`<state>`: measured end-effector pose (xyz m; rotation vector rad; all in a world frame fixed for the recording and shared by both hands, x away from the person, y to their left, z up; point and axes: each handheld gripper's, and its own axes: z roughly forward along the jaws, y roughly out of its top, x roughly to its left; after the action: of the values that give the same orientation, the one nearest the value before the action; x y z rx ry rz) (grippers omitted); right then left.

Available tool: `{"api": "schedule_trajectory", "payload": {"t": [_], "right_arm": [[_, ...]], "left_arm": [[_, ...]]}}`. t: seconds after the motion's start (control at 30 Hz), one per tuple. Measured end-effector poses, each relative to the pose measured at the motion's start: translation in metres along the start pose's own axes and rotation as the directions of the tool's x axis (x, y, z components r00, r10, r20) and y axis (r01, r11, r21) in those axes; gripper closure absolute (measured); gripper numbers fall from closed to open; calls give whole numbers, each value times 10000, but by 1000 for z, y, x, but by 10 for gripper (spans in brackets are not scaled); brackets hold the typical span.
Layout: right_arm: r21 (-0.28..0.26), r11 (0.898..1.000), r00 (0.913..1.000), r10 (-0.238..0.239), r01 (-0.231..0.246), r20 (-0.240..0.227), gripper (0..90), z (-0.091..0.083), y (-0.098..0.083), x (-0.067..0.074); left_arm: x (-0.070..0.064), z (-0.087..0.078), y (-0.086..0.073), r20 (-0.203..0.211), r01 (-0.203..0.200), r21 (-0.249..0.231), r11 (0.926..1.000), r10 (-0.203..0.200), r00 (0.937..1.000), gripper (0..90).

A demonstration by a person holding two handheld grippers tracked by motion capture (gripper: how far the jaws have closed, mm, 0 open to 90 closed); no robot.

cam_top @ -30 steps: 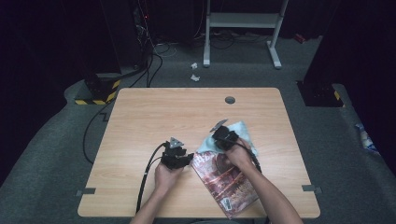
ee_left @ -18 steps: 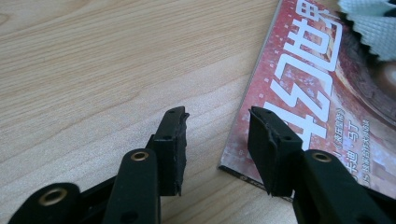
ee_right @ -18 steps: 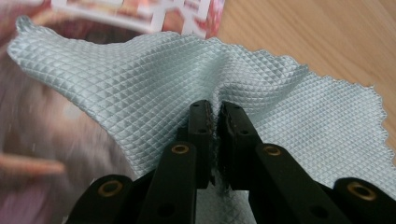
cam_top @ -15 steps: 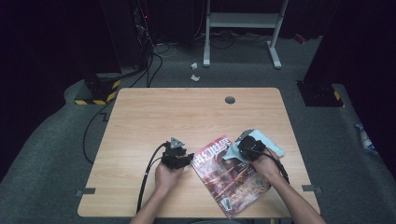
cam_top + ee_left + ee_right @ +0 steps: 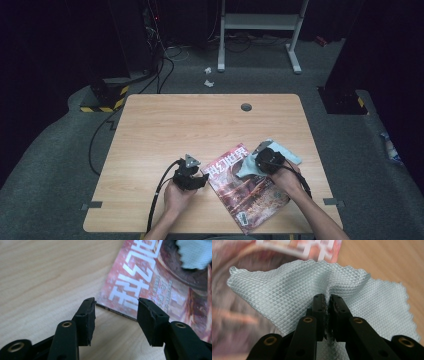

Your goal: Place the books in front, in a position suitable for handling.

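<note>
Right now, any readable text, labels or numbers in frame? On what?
"科幻世界": large white title characters across the top of the magazine cover, clearest in the left gripper view.
Smaller white line under the title: too blurred to read.
Small label at the cover's lower corner: too small to read.
Cloth: no text.

The high view looks forward and down from above the person's side, taking in the whole table (image 5: 200, 125) from afar. The left gripper view sits low and close, facing the magazine (image 5: 160, 277) at 1 o'clock. The right gripper view looks closely along its jaws at the cloth (image 5: 294, 282), with the magazine at 11 o'clock. All three views share that magazine.
</note>
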<state>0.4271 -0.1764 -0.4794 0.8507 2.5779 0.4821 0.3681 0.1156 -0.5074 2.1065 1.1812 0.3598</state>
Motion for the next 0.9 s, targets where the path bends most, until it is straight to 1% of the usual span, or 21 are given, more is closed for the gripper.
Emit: {"api": "schedule_trajectory", "payload": {"t": [0.03,0.07,0.13,0.23,0.27,0.3,0.37,0.43,0.5,0.53,0.57,0.6,0.63,0.73,0.8,0.83,0.9], "right_arm": [[31,10000,10000,-17,17,-74,819,-3,-7,0],[29,9999,9997,149,-149,-192,815,-6,-14,1],[-6,9999,9995,172,-173,-270,806,-11,-25,1],[-89,9998,9994,201,-204,-279,809,-12,-31,3],[-61,9998,9994,190,-192,-278,812,-10,-31,3],[-67,9998,9994,182,-184,-284,814,-9,-29,2],[-93,9996,9991,260,-263,-339,817,-7,-26,1],[-200,9983,9972,538,-549,-521,820,-4,-23,-1],[-229,9973,9956,675,-691,-656,822,-2,-20,-4],[-252,9968,9952,741,-759,-644,823,-1,-19,-5],[-259,9963,9949,800,-817,-622,824,1,-17,-5],[-277,9958,9946,850,-868,-599,825,2,-16,-6],[-285,9956,9945,872,-889,-584,826,3,-14,-7],[-345,9938,9931,1037,-1056,-544,827,9,-7,-11],[-330,9906,9897,1308,-1328,-577,827,13,-1,-14],[-319,9899,9891,1361,-1380,-559,827,15,2,-16],[-370,9892,9891,1404,-1420,-440,827,18,7,-17]], "left_arm": [[-2,1,-1,23,3,101,9999,-3,10000,475],[-3,2,-3,6,-71,190,9998,71,10000,472],[-7,3,-4,-101,-226,223,9995,229,9997,469],[-7,4,-3,-133,-185,199,9996,187,9997,481],[-6,5,-3,-212,-297,178,9994,301,9993,485],[-6,5,-3,-164,-197,166,9997,200,9997,491],[-6,7,-1,-217,-154,129,9998,157,9996,507],[-4,9,1,-227,-127,135,9998,130,9997,521],[0,11,6,-293,-117,237,9997,124,9995,521],[2,13,9,-350,-126,255,9996,135,9993,520],[4,16,12,-387,-62,262,9996,72,9992,520],[8,18,15,-477,-89,284,9996,103,9988,521],[11,21,19,-510,-3,298,9996,18,9987,521],[21,32,35,-789,-88,454,9989,124,9968,523],[27,39,45,-1007,-158,577,9982,216,9947,526],[30,41,49,-1073,-108,622,9980,175,9941,525],[35,43,51,-1090,233,558,9982,-171,9939,519]]}}
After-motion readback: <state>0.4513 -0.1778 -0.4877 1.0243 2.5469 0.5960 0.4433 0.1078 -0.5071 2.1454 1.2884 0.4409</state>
